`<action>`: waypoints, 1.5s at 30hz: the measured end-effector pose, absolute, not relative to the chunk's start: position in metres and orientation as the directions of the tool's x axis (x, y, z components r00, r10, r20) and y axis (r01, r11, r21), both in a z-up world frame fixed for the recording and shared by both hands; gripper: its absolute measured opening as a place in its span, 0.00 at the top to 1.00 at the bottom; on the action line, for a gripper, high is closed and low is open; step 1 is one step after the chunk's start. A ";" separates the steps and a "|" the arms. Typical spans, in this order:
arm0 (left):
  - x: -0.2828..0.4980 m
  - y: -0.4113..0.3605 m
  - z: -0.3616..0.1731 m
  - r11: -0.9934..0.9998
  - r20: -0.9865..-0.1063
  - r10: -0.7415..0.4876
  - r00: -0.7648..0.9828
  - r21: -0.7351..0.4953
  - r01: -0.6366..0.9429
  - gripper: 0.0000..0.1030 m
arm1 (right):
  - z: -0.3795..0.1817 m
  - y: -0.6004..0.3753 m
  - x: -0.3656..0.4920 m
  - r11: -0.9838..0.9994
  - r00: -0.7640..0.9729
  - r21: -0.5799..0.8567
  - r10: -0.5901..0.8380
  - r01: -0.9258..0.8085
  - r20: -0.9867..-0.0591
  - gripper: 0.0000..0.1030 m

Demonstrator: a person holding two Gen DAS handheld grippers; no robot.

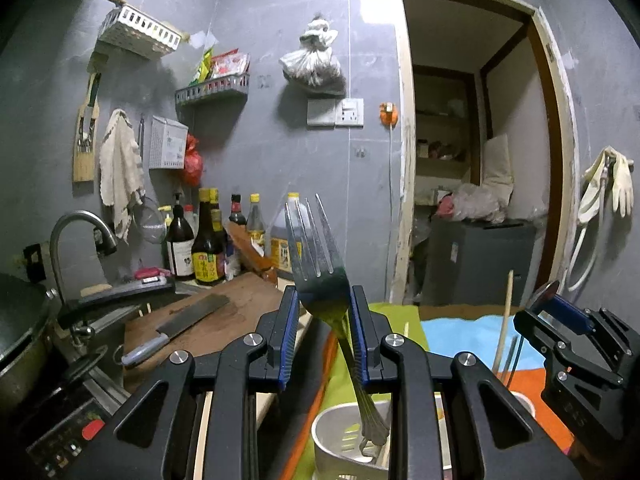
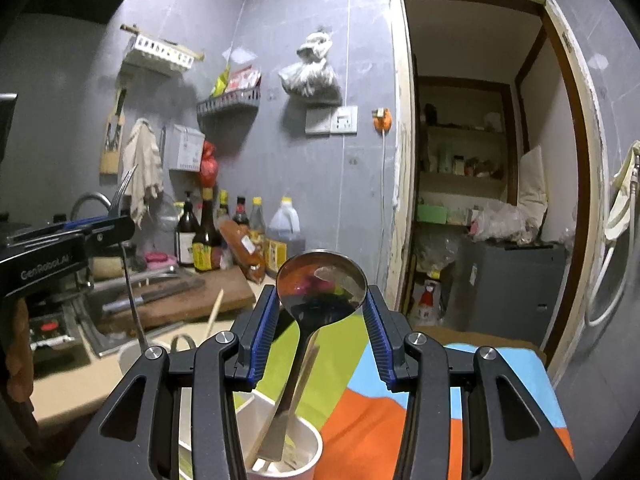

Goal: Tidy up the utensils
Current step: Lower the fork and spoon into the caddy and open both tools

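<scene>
Between left fingers [image 1: 290,320], fork [image 1: 320,264]

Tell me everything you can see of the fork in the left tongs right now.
The fork is shiny metal with four long tines pointing up. It stands nearly upright, pinched at its neck between the blue pads of the left tongs. Its patterned handle slants down into a white cup below.

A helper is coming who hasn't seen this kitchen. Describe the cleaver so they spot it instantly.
Find the sink faucet left of the sauce bottles. Beside it lies a brown wooden cutting board; the cleaver lies flat on it, the only broad rectangular blade there.
</scene>
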State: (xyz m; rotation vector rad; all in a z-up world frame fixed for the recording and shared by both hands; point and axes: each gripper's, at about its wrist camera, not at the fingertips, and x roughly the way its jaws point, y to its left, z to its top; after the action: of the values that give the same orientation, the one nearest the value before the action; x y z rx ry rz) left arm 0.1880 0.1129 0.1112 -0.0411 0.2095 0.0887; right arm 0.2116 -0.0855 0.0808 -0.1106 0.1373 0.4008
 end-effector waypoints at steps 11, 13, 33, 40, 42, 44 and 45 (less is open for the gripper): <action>0.203 0.111 0.071 0.997 -0.319 0.014 0.948 -0.068 -0.038 0.80 | 0.052 -0.088 0.215 0.909 0.888 -0.061 0.387 -0.413 -0.251 0.60; 0.203 0.110 0.068 0.997 -0.335 -0.012 0.942 -0.078 -0.016 0.80 | 0.050 -0.088 0.216 0.907 0.881 -0.051 0.390 -0.417 -0.267 0.60; 0.192 0.121 0.080 0.968 -0.345 -0.166 0.924 -0.237 0.086 0.66 | 0.058 -0.102 0.207 0.883 0.849 0.041 0.460 -0.467 -0.260 0.56; 0.177 0.107 0.098 0.968 -0.278 -0.164 0.946 -0.232 0.099 0.47 | 0.083 -0.131 0.190 0.904 0.889 0.066 0.428 -0.423 -0.161 0.42; 0.172 0.101 0.102 0.969 -0.257 -0.163 0.953 -0.223 0.106 0.38 | 0.088 -0.141 0.184 0.913 0.903 0.066 0.408 -0.403 -0.136 0.28; 0.166 0.092 0.106 0.970 -0.234 -0.166 0.958 -0.211 0.117 0.28 | 0.094 -0.156 0.174 0.920 0.915 0.067 0.391 -0.386 -0.101 0.25; 0.163 0.087 0.108 0.971 -0.224 -0.170 0.960 -0.206 0.124 0.22 | 0.097 -0.162 0.170 0.924 0.920 0.063 0.381 -0.376 -0.092 0.23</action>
State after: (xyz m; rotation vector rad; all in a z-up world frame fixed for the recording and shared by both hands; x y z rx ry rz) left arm 0.1632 0.0865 0.1078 -0.1915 0.2426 -0.1502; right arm 0.1699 -0.1617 0.0968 0.0439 0.1036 0.3889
